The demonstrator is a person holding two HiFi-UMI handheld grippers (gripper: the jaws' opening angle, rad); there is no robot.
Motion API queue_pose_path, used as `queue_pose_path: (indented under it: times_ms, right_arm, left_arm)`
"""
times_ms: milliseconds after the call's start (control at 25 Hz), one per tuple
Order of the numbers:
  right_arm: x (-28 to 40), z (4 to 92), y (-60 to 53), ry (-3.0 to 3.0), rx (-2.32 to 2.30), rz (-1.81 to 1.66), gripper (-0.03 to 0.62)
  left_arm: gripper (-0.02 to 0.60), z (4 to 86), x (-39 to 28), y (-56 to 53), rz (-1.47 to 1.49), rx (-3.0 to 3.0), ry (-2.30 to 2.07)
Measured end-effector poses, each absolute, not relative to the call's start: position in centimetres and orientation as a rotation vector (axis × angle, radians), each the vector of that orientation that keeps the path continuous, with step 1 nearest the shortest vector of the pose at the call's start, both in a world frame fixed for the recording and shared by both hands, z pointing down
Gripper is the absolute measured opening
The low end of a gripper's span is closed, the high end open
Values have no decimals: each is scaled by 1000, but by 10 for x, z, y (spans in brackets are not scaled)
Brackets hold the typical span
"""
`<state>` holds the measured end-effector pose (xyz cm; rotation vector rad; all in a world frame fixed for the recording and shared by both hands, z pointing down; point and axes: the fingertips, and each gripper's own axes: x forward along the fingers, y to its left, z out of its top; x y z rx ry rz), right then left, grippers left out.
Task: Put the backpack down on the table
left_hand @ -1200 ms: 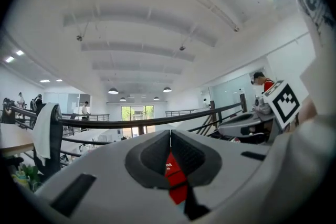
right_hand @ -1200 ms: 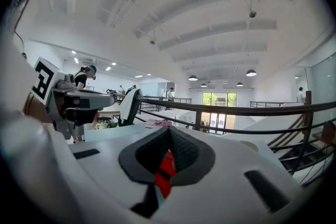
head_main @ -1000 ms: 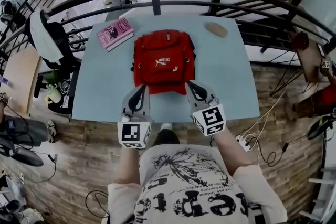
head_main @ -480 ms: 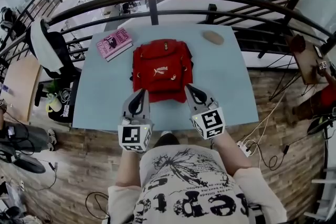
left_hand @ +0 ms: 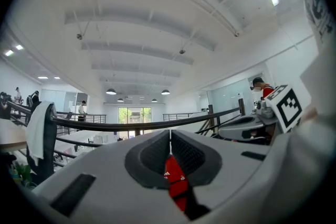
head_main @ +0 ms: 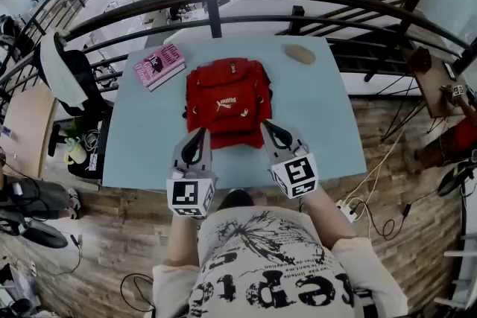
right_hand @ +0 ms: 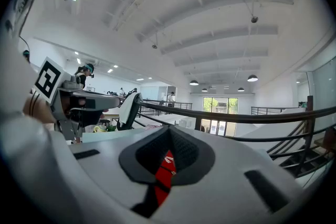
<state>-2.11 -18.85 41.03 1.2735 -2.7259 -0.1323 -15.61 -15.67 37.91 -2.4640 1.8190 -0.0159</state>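
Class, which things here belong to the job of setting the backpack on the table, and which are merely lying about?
Job in hand: red backpack, table, left gripper, right gripper (both shut, at its near edge).
Lying about: pink book, tan oval object, both on the table apart from the backpack.

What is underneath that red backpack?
The red backpack lies flat on the light-blue table, whose top shows on every side of it. The patch of tabletop directly beneath is covered, so anything thin lying there cannot be seen.
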Motion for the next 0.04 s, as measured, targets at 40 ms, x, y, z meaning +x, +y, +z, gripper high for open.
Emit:
queue_pose_path:
  times_ms: [40]
  right_arm:
    - [-21,411,-189,-2726,1273,-133,-9]
  left_arm:
    - [14,380,-156,-157,-19,-2465,1819]
